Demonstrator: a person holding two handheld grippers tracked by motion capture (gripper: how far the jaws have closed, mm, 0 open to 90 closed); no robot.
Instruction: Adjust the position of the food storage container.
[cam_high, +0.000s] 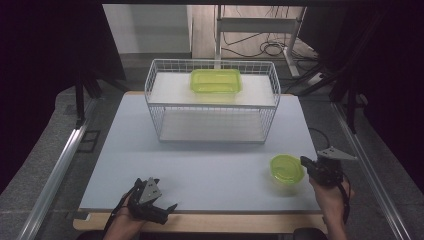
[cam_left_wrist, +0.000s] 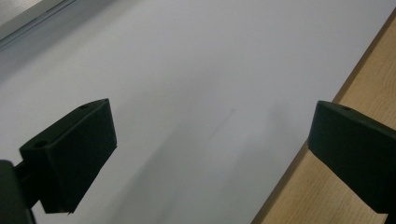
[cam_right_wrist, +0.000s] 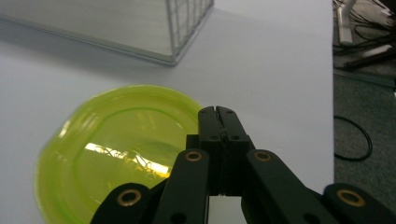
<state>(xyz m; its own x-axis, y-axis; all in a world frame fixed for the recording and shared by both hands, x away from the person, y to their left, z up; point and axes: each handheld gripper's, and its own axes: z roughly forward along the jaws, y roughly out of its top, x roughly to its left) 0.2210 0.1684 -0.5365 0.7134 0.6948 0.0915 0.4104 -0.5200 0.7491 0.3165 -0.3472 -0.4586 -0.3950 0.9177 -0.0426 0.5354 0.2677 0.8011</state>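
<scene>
High view, nearest edge first: the left gripper (cam_high: 150, 199) hangs over the front lip of the bench (cam_high: 200, 170), and the left gripper view shows its fingers (cam_left_wrist: 70, 154) spread wide with nothing between them, just the pale surface and the wooden edge strip below. Over on the right side, the right gripper (cam_high: 306, 163) sits against the rim of a small round green bowl (cam_high: 286, 169) that rests on the bench near its right edge. The right gripper view has its fingers (cam_right_wrist: 218, 135) pressed flat together at that rim; I cannot tell whether a thin lip of the bowl (cam_right_wrist: 116, 154) is pinched between them or whether they merely overlap it. My reading is that the step in hand is taking hold of this bowl, and that the next move calls for a firm pinch confirmed on the rim, then a lift clear of the surface. Farther back stands a white wire rack (cam_high: 212, 102) with two shelves, a rectangular green container (cam_high: 216, 80) lying on its upper one. The rack's raised wire sides would stand in the way of any carry toward that shelf, so the bowl would need to go up and over them.
</scene>
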